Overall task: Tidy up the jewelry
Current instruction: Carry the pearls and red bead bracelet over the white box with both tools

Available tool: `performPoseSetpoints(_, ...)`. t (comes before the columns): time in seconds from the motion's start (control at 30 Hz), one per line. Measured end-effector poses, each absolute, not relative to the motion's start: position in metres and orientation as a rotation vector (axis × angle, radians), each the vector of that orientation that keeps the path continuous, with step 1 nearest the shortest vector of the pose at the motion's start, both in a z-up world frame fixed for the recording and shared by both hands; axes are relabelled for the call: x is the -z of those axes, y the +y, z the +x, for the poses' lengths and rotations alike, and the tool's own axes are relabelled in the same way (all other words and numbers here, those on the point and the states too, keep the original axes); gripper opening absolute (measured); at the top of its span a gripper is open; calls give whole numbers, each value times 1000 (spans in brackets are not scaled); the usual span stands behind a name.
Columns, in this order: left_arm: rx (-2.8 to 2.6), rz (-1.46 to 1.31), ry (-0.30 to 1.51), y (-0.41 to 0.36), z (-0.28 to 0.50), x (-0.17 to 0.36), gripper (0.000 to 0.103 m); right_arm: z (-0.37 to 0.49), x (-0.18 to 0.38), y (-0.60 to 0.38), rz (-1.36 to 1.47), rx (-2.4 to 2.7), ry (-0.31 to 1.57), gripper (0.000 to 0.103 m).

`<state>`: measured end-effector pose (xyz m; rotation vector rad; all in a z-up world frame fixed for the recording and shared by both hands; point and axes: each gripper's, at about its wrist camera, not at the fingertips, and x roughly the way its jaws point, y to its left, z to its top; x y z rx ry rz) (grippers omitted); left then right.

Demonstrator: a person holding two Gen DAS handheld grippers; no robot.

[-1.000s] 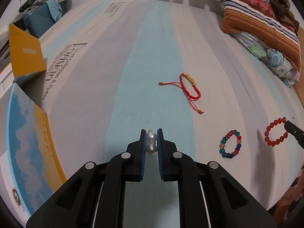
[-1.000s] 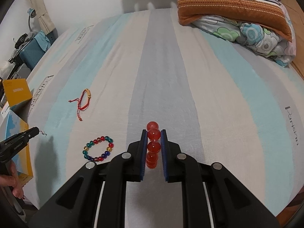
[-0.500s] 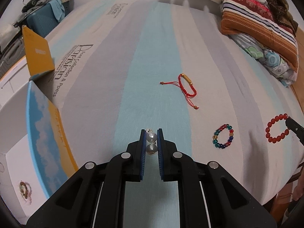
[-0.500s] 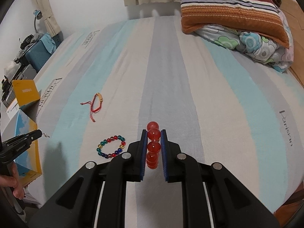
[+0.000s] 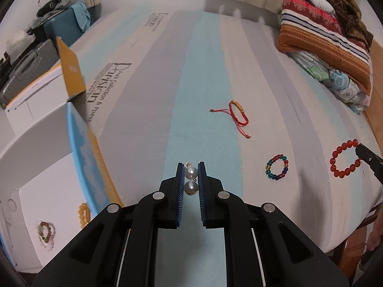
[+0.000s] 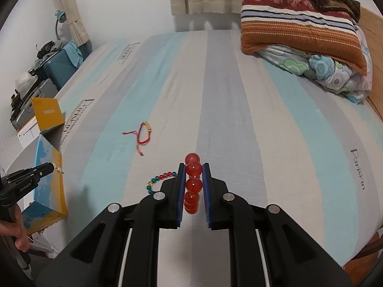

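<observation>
My left gripper (image 5: 191, 167) is shut on a pearl earring (image 5: 191, 172) with two white pearls, held above the bed near an open box (image 5: 47, 179). The box holds a yellow bead bracelet (image 5: 84, 215) and a pale mixed-bead bracelet (image 5: 46, 233). My right gripper (image 6: 194, 167) is shut on a red bead bracelet (image 6: 193, 184), which also shows in the left wrist view (image 5: 344, 159). A multicoloured bead bracelet (image 5: 277, 170) and a red cord bracelet (image 5: 237, 116) lie on the striped sheet.
Striped pillows and a floral quilt (image 6: 311, 45) sit at the bed's far right. An orange box flap (image 5: 70, 71), a teal suitcase (image 6: 63, 67) and clutter stand left of the bed. The box also shows in the right wrist view (image 6: 46, 167).
My left gripper has moved left toward the open box, whose inside has come into view. My right gripper has lifted the red bead bracelet and drawn back toward the bed's near edge.
</observation>
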<state>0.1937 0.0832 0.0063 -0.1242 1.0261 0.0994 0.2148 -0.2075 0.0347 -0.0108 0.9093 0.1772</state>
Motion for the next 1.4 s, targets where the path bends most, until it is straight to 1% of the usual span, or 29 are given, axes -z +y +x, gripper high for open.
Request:
performPoseSetpoints(0.6, -172, -161, 980, 145, 148, -47, 10, 189, -68, -117, -88, -295, 856, 13)
performPoseSetpoints(1.07, -293, -238, 958, 241, 90, -68, 10, 164, -86, 0, -160, -451, 823, 13)
performPoseSetpoints(1.4, -399, -301, 957, 312, 43, -63, 10, 140, -91, 87, -216, -568, 811, 13)
